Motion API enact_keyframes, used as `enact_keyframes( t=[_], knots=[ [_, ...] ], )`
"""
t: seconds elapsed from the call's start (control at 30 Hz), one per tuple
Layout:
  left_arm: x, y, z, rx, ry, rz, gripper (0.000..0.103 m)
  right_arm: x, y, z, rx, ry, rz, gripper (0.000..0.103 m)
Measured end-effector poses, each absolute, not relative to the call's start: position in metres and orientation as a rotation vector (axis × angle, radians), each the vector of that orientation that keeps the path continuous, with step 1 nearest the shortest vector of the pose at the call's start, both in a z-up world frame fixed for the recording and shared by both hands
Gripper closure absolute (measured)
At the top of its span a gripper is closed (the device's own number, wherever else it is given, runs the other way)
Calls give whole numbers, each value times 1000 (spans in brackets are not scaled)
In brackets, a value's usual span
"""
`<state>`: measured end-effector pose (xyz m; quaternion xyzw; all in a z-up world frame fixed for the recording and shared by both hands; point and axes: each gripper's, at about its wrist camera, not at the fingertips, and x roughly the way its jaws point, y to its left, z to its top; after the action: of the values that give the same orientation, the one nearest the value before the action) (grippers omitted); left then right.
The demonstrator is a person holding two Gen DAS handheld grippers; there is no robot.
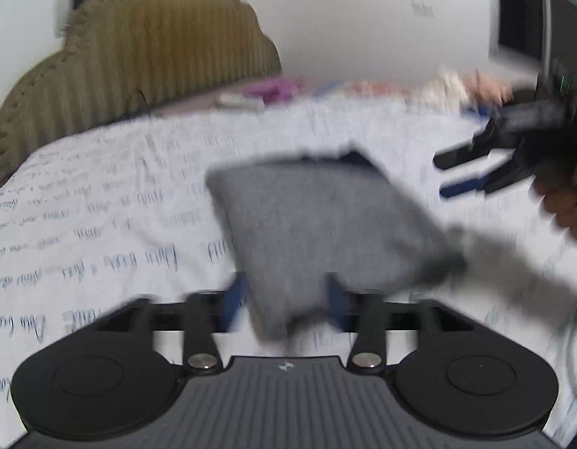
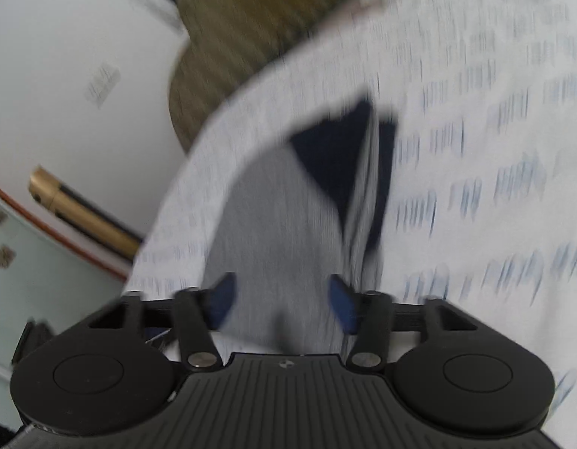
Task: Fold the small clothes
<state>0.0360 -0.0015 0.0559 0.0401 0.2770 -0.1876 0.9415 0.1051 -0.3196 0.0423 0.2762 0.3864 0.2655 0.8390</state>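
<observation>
Garment (image 1: 318, 232), grey with a dark navy part at its far edge, lies folded on the printed bedsheet (image 1: 101, 202), ahead of the left gripper (image 1: 284, 299), whose fingers stand apart with the near edge between them. The right gripper (image 2: 281, 299) is also spread, the cloth between its fingers. The fold appears nearly complete; the next move probably calls for flattening or setting aside. Motion blur hides whether any finger touches the fabric.

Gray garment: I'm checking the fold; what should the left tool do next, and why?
Probably lower the gray garment flat onto the printed bedsheet: it looks folded, sits tilted between the fingers of the left tool, and the right tool stands open, apart.
</observation>
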Motion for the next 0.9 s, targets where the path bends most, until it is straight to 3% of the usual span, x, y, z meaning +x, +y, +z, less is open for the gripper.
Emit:
enact_keyframes(
  t=[0.1, 0.3, 0.33, 0.37, 0.4, 0.6, 0.63, 0.73, 0.9],
  knots=[
    [75, 4, 61, -42, 539, -346, 29, 150, -330, 51, 549, 794, 489, 25],
    [172, 6, 23, -258, 758, -287, 31, 256, -320, 11, 573, 917, 326, 27],
    [180, 6, 18, -273, 783, -312, 35, 261, -319, 3, 610, 928, 334, 35],
    [187, 4, 12, -285, 818, -329, 62, 260, -317, -3, 646, 907, 351, 51],
    [191, 3, 6, -301, 848, -327, 65, 261, -315, -6, 665, 903, 386, 81],
    [186, -8, -5, -215, 781, -338, 64, 264, -328, -16, 649, 874, 365, 84],
    [184, -6, -4, -220, 773, -335, 62, 264, -329, -21, 666, 872, 367, 83],
    [164, -4, 14, -200, 712, -280, 59, 252, -322, -15, 620, 837, 335, 63],
    [101, -35, 50, 55, 462, -333, 60, 190, -314, 34, 487, 646, 290, 62]
  ],
)
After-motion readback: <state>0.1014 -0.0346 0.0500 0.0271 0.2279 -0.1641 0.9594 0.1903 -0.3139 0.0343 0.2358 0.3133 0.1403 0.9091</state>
